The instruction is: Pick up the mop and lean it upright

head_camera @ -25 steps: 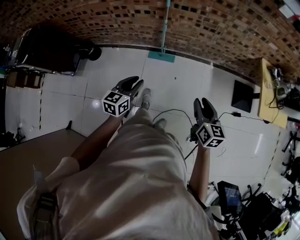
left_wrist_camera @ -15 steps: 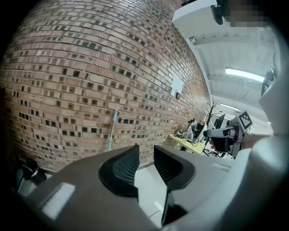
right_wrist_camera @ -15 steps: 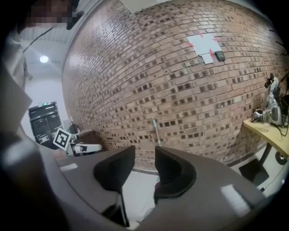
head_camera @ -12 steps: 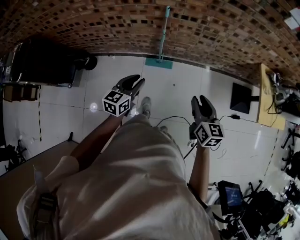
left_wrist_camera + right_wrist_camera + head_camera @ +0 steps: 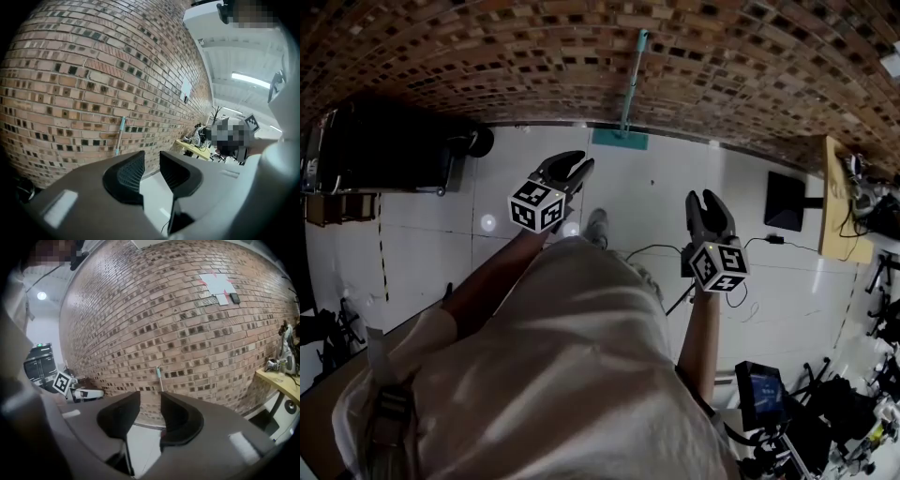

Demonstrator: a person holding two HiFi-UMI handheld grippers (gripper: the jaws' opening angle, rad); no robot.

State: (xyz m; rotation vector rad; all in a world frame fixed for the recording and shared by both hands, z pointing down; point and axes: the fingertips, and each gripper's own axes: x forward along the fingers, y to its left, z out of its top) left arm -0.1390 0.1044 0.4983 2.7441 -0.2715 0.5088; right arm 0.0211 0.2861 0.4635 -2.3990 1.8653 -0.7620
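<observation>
The left hand-held gripper (image 5: 572,167) at 11 o'clock and the right hand-held gripper (image 5: 710,202) at 2 o'clock are held out over the white tiled floor (image 5: 656,187). Each has its jaws a small gap apart, with nothing between them and touching nothing. Well beyond, at 12 o'clock, the mop (image 5: 628,89) stands upright. Its thin pale teal handle leans on the brick wall (image 5: 750,56), and its flat teal head rests on the floor at the wall's foot.
</observation>
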